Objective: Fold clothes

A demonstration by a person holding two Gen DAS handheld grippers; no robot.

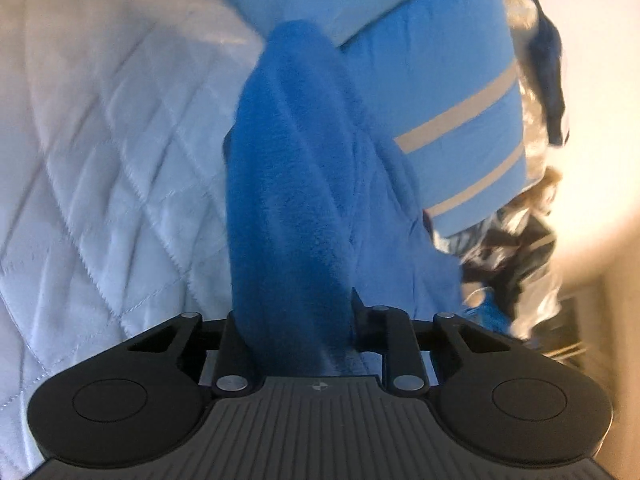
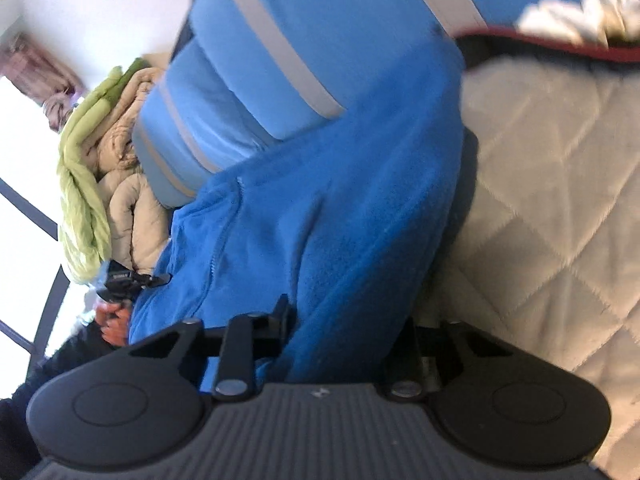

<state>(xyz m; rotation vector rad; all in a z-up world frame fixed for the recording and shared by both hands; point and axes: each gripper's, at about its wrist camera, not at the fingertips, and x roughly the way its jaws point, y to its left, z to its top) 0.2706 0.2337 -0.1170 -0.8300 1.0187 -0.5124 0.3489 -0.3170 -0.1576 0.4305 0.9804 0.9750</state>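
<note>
Fingers of the left gripper are closed on a thick fold of the blue fleece garment, which bulges up between them and hides the tips. Fingers of the right gripper are likewise pinched on the same fleece garment, with cloth bunched between the jaws; the right-hand finger is largely hidden by fabric. The garment is seen stretched between the two grippers over the white quilted bed cover, its far part lying against light blue pillows with grey stripes. In the right wrist view the bed cover is seen beside the garment, and the striped pillows are stacked beyond it. A heap of green and beige bedding is noted next to the pillows. A hand gripping a black handle is partly visible beside the fleece; focus is soft throughout.
</note>
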